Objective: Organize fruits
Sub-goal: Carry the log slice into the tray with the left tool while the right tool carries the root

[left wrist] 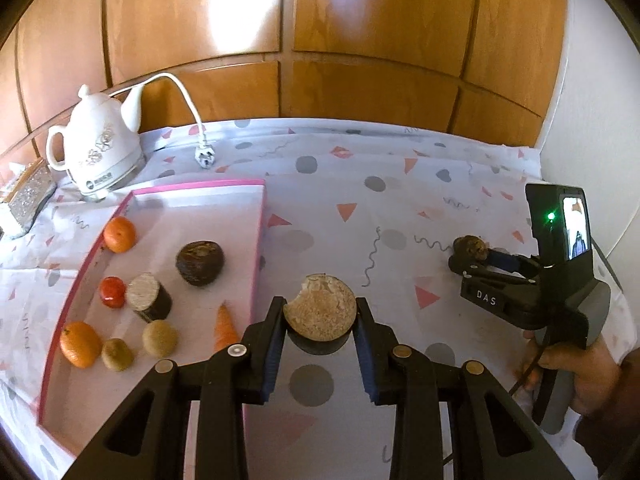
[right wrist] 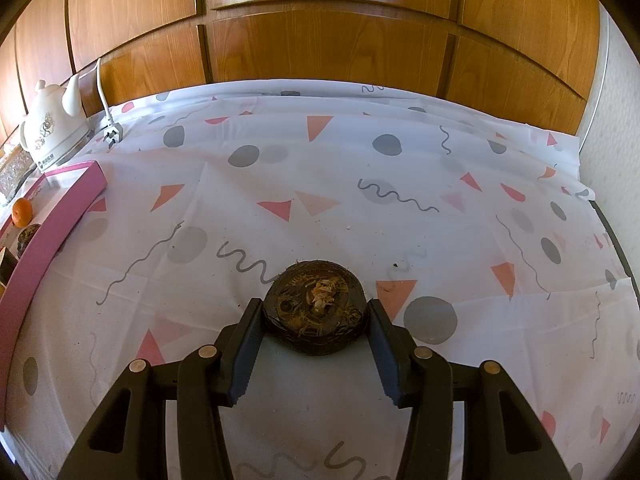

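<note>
L gripper (left wrist: 321, 312) clamps cut taro (left wrist: 321, 322): carry over tray (left wrist: 256, 240) rim, set flat. R gripper (right wrist: 315, 314) jaws hug whole taro (right wrist: 315, 308), grip unclear.

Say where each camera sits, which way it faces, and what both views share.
Left wrist: on the left gripper, angled down at the table; jaws clamp a cut brown chunk; pink tray of fruit on the left, right gripper and a hand on the right.
Right wrist: on the right gripper, angled down; jaws flank a dark round root on the cloth.
Shared: kettle, tray, cloth, wooden wall.
</note>
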Action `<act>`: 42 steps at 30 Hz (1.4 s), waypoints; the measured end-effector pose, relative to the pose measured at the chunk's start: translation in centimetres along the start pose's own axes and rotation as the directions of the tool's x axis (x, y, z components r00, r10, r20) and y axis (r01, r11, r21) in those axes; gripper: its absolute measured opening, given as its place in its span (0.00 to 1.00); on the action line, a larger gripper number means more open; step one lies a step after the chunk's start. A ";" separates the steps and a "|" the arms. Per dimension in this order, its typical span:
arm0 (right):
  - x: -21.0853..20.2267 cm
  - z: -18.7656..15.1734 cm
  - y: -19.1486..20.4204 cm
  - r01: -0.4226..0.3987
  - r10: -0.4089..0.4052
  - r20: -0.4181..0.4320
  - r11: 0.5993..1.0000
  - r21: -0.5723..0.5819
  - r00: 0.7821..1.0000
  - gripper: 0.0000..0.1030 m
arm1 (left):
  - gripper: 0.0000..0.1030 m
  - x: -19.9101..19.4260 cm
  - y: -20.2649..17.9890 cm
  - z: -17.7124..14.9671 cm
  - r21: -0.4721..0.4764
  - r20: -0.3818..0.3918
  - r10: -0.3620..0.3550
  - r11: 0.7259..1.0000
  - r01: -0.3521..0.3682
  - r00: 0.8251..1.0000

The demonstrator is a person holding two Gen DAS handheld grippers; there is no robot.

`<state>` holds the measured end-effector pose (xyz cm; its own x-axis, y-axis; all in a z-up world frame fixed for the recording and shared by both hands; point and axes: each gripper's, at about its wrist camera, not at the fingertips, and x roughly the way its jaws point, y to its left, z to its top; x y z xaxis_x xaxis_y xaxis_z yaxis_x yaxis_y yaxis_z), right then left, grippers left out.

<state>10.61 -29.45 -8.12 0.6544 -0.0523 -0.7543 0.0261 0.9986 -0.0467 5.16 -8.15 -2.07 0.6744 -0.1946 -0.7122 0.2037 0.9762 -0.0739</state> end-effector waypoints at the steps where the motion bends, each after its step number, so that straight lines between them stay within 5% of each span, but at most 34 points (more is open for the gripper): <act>1: 0.0 0.0 0.0 0.002 -0.002 0.000 1.000 -0.001 1.000 0.50 | 0.32 -0.2 0.3 0.0 -0.004 0.001 0.005 1.000 -0.005 1.000; 21: -0.1 -0.1 0.8 0.050 -0.050 -0.001 0.998 -0.033 0.999 0.50 | 0.33 -1.3 10.8 -2.6 -0.196 -0.045 0.196 0.960 -0.201 0.980; 26: -0.4 0.1 1.0 0.071 -0.071 -0.009 0.997 -0.032 0.997 0.49 | 0.52 -2.0 11.9 -3.1 -0.231 -0.033 0.201 0.952 -0.203 0.979; 29: -1.4 0.4 1.7 0.011 -0.011 -0.013 1.000 0.013 1.000 0.49 | 0.56 -2.9 12.4 -2.9 -0.232 -0.004 0.223 0.948 -0.217 0.975; 33: -3.6 1.5 6.0 -0.096 0.099 0.032 0.993 -0.066 0.995 0.49 | 0.61 -3.9 13.3 -2.7 -0.269 0.016 0.224 0.940 -0.212 0.974; 42: -6.6 2.8 18.4 -0.324 0.344 0.015 0.896 -0.303 0.939 0.49 | 0.72 -6.0 14.9 -2.9 -0.317 0.045 0.267 0.918 -0.240 0.963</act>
<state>8.90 -10.69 -2.11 0.6346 0.2946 -0.7144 -0.4174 0.9087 0.0040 2.05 7.85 -0.93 0.7354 0.0691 -0.6741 -0.1995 0.9728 -0.1179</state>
